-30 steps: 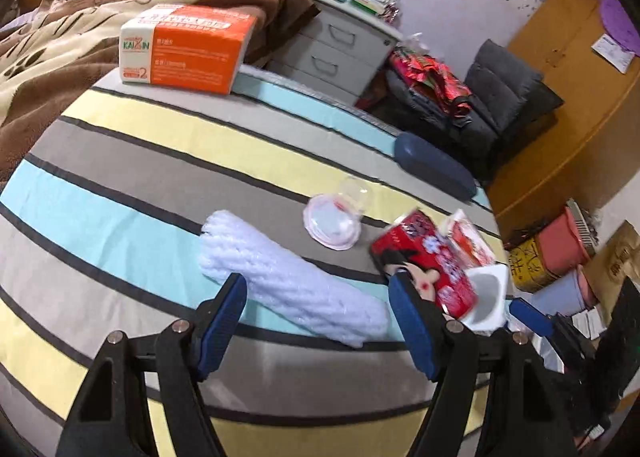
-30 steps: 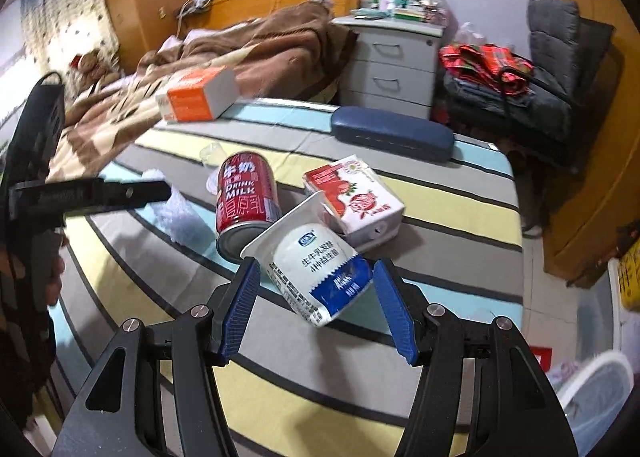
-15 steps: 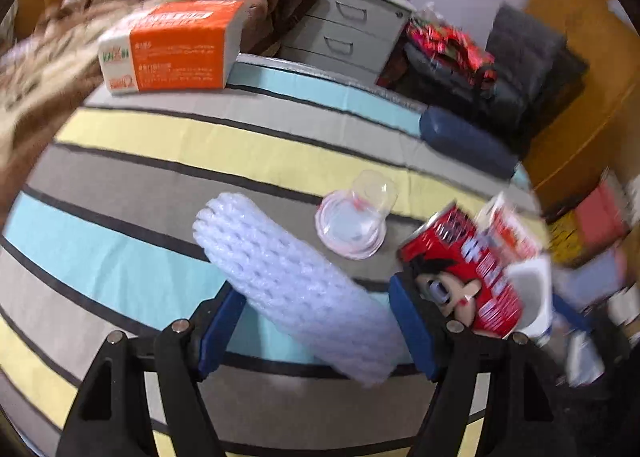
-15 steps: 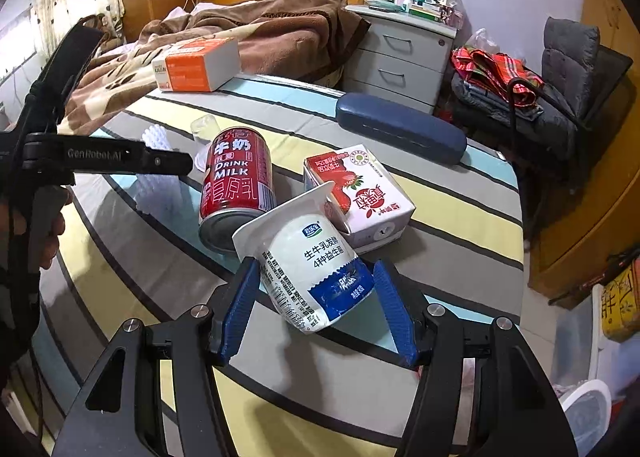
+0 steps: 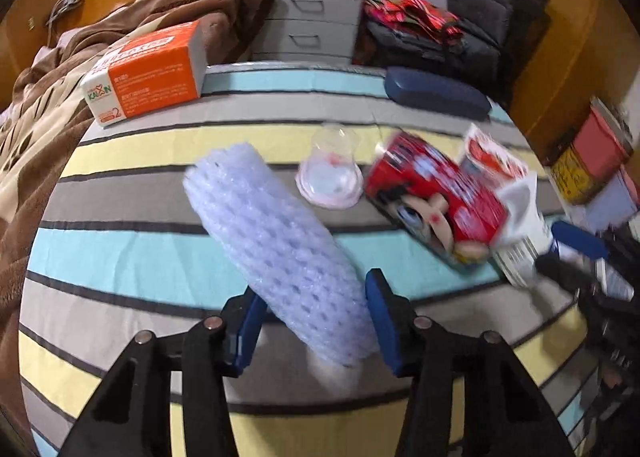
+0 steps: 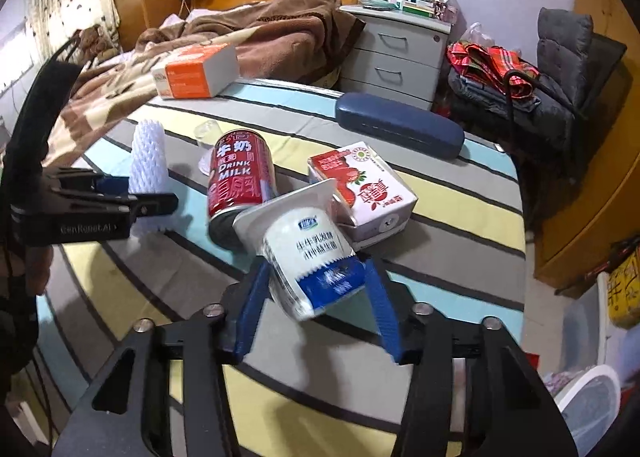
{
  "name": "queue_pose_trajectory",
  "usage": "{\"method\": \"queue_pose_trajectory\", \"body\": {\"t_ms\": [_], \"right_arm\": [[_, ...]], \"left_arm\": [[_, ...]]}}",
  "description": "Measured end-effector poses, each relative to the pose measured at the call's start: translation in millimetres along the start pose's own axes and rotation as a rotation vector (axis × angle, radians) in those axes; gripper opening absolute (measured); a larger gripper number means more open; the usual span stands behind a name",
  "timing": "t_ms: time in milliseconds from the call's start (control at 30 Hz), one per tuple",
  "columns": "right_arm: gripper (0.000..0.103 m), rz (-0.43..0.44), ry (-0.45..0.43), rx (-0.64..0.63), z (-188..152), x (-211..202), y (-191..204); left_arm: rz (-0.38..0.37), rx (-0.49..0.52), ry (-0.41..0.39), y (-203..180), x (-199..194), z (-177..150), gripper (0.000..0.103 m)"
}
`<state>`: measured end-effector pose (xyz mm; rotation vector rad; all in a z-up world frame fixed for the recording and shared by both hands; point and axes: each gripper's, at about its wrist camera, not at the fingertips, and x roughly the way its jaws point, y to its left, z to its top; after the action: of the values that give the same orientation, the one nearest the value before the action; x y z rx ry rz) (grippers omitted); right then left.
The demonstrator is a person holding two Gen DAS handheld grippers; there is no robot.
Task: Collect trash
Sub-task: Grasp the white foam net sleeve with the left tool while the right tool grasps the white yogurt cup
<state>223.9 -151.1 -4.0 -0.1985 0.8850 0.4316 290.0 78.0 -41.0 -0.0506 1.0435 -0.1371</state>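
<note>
Left gripper (image 5: 314,311) clamps the white foam mesh sleeve (image 5: 276,241) crosswise, its long axis running away from the jaws; right gripper (image 6: 314,307) clamps the white-and-blue yoghurt cup (image 6: 308,261) (both jaws just closed).

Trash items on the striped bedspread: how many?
5. Foam net sleeve between the left hand-held gripper pads; yogurt cup between the right hand-held gripper pads; red milk can; strawberry carton; clear plastic cup. More may be hidden.
</note>
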Motion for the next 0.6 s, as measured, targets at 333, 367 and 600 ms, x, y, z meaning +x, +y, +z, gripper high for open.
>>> {"method": "queue_pose_trajectory", "body": {"t_ms": [333,367,600], "right_arm": [[0.023,0.062,-0.007,0.071,-6,-4,-3],[0.023,0.059,-0.007,0.072,-7,-4,-3],[0.065,0.030,-0.003,0.039,-1,1,7]], "left_arm": [[-0.064,0.087,0.038,-16,-13,-21,0.046],[-0.073,0.071,0.033,-15,-13,-21,0.046],[-0.113,-0.033,-0.040,-4,-19,-22,0.056]]}}
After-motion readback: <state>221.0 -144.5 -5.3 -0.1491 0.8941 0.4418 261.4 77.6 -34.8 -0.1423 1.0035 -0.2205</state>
